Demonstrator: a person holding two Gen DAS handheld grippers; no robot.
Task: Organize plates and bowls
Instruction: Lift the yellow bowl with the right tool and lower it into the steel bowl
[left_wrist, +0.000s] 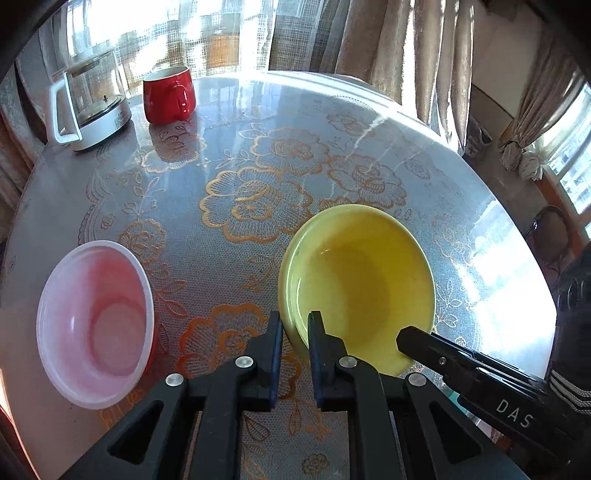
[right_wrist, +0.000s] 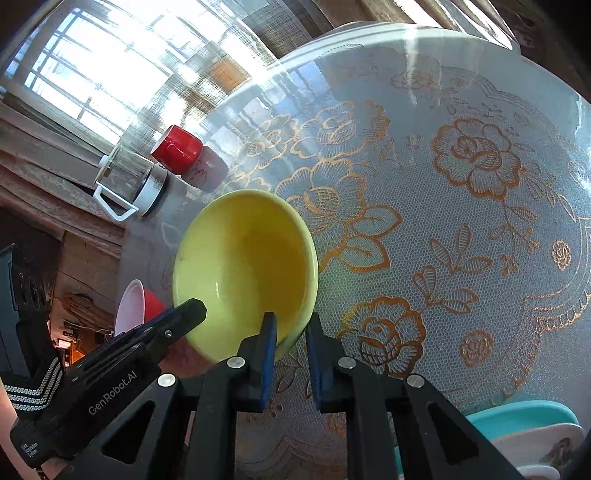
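Yellow bowl (left_wrist: 356, 284): on the lace-covered table (left_wrist: 240, 177), gripped at two points on its near rim.
Left gripper (left_wrist: 295, 325): jaws pinching the yellow bowl's rim, one finger inside, one outside.
Right gripper (right_wrist: 291, 328): jaws likewise clamped on that rim.
Pink bowl (left_wrist: 96, 321): left of the yellow one, apart (untouched).
Far edge: red mug (left_wrist: 168, 96) beside a glass kettle (left_wrist: 90, 107).

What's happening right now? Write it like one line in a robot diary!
left gripper: shut on yellow bowl rim | right gripper: shut on same rim | pink bowl: on table, untouched
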